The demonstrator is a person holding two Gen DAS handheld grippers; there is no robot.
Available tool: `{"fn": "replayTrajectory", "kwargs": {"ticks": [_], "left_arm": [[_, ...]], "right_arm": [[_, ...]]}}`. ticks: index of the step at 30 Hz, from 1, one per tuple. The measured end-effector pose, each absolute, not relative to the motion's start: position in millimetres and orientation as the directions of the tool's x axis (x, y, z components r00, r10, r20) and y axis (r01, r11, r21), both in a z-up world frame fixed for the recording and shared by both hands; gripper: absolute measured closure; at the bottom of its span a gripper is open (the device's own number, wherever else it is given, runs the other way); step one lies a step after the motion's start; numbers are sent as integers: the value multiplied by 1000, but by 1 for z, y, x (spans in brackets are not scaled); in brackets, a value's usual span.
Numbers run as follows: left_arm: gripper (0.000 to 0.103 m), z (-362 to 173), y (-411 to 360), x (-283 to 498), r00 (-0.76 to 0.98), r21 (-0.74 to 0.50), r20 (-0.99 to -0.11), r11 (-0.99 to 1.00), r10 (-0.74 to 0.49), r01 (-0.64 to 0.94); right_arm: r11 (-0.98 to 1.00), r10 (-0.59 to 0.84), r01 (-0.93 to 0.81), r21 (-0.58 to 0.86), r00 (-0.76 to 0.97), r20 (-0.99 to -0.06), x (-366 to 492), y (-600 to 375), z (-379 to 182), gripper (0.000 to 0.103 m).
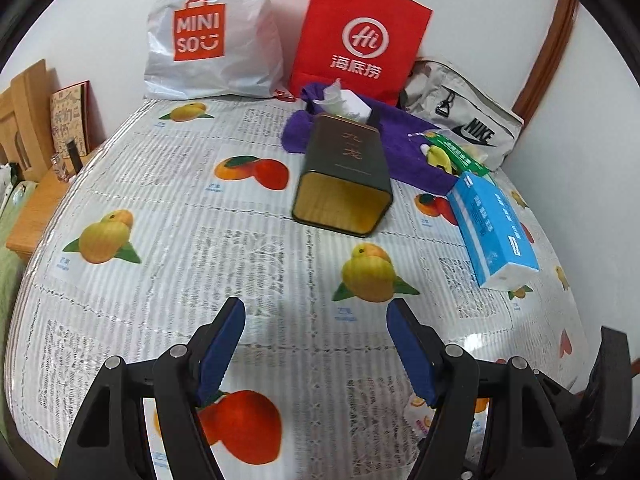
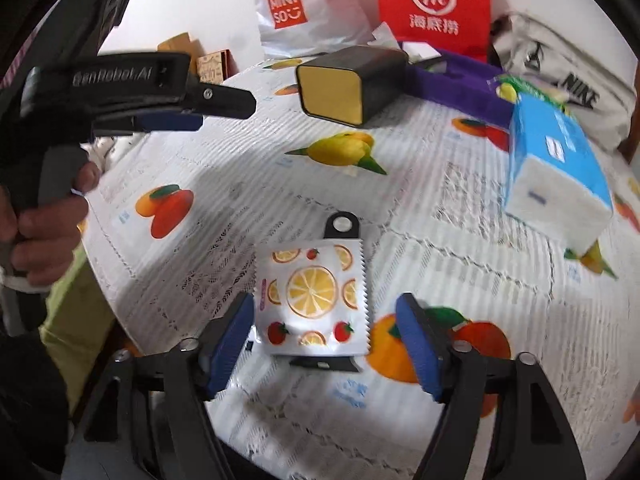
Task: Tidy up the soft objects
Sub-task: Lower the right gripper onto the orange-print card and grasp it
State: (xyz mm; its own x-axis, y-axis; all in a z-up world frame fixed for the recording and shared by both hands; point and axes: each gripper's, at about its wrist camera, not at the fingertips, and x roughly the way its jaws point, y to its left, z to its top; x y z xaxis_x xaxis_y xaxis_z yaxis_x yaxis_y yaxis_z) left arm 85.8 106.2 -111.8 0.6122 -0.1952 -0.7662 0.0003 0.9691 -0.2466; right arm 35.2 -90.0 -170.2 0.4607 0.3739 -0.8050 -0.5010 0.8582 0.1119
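A small fruit-print pouch (image 2: 314, 304) with a black clip lies on the table, just ahead of my open right gripper (image 2: 325, 320), between its blue pads. A blue tissue pack (image 1: 494, 232) (image 2: 556, 172) lies at the right. A purple cloth (image 1: 400, 148) (image 2: 452, 84) lies at the back with a tissue box (image 1: 344, 102) and a green packet (image 1: 456, 152) on it. My left gripper (image 1: 316, 326) is open and empty above the table; it shows at the left in the right wrist view (image 2: 192, 114).
A dark tin box (image 1: 344, 180) (image 2: 352, 84) lies on its side mid-table. A white MINISO bag (image 1: 212, 36), a red paper bag (image 1: 360, 40) and a grey Nike bag (image 1: 464, 120) stand along the back wall. The table (image 1: 160, 300) has a fruit-print cover.
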Motion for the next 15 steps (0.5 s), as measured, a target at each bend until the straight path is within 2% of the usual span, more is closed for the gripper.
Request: {"fn": "replayTrajectory", "kwargs": {"ticks": [2, 4, 5, 6, 15], "left_arm": [[31, -113, 110, 85, 613, -249, -766, 968, -192, -8], [31, -115, 113, 84, 612, -251, -769, 968, -187, -20], [31, -116, 115, 83, 609, -252, -771, 968, -185, -24], [31, -118, 116, 83, 606, -252, -774, 967, -184, -28], [31, -126, 104, 84, 579, -241, -794, 970, -187, -17]], "right_arm": [[856, 354, -513, 64, 493, -795, 33, -84, -171, 27], [848, 365, -528, 51, 510, -779, 32, -82, -170, 43], [847, 369, -528, 56, 509, -778, 33, -83, -168, 60], [850, 370, -524, 65, 504, -781, 38, -84, -167, 67], [856, 437, -485, 177, 496, -750, 58, -109, -149, 70]]}}
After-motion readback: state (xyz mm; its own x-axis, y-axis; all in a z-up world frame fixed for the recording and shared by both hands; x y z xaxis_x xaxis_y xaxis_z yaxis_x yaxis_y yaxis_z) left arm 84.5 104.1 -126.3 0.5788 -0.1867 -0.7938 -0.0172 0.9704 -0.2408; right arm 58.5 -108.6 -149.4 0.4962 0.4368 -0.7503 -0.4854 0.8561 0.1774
